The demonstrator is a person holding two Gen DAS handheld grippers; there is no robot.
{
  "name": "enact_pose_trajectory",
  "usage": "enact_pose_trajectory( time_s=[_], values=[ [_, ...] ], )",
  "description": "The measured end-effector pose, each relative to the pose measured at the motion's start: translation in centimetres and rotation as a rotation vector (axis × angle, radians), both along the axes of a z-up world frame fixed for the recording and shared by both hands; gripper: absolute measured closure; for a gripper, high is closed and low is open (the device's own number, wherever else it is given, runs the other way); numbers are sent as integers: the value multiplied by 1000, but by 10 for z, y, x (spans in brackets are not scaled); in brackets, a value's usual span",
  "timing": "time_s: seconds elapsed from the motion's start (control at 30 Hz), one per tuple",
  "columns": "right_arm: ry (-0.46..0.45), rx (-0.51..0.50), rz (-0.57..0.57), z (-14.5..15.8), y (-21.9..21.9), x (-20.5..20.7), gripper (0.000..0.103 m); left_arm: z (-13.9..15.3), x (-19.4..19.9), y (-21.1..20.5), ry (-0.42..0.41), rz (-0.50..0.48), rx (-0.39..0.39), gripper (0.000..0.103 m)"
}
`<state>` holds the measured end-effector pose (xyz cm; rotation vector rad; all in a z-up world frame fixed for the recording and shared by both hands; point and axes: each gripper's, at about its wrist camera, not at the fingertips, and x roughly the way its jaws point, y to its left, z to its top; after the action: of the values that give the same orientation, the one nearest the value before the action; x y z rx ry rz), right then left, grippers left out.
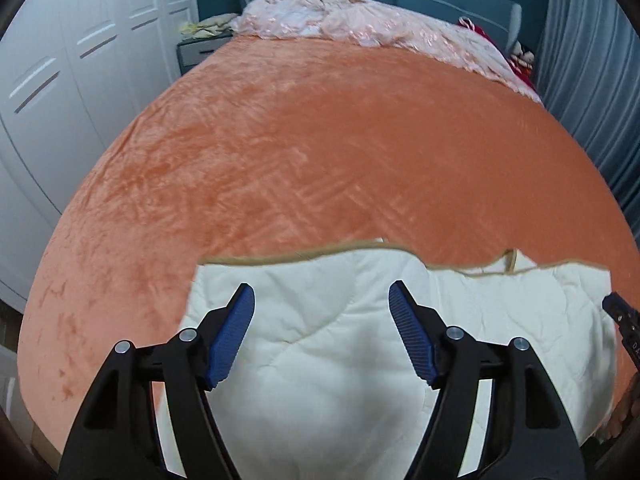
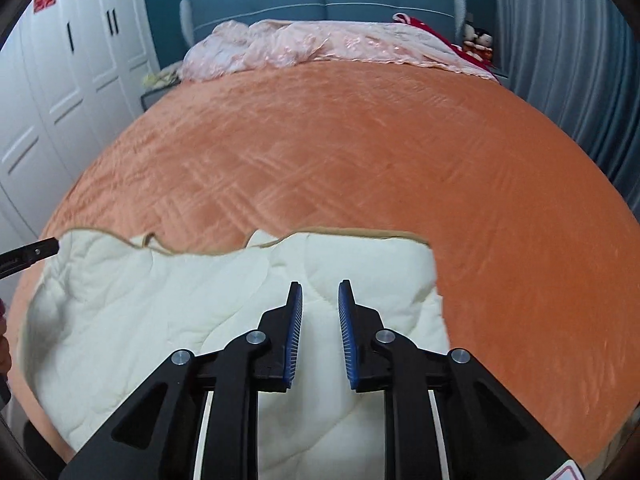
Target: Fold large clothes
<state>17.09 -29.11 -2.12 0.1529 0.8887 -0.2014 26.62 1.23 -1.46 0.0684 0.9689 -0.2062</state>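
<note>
Now both claws hang released over the quilt, left wide, right narrow; next, grab its far hem ahead and fold.

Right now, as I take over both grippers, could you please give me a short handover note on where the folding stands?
Left gripper: open, nothing between its pads, above the cream quilted garment.
Right gripper: jaws narrowly apart, also empty, above the same garment.
The garment lies at the near end of the orange bedspread, its tan-trimmed edge uneven.
Done: it looks folded over at least once, though the layers are hard to tell.
Left: probably straighten the edges and fold again.
</note>
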Motion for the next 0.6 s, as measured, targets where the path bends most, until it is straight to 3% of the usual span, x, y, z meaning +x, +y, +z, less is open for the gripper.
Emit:
enact_pose_trajectory(
  time_s=[0.17,0.4,0.6],
  values=[
    [53,-3,7,-38,7,20,86,-48,6,-13,45,17,59,37],
    [93,66,-49,-73,-4,47,89,-74,30,-12,62,52,59,35],
    [100,113,-63,-92,-12,53,91,-94,36,-16,22,71,76,33]
  ],
)
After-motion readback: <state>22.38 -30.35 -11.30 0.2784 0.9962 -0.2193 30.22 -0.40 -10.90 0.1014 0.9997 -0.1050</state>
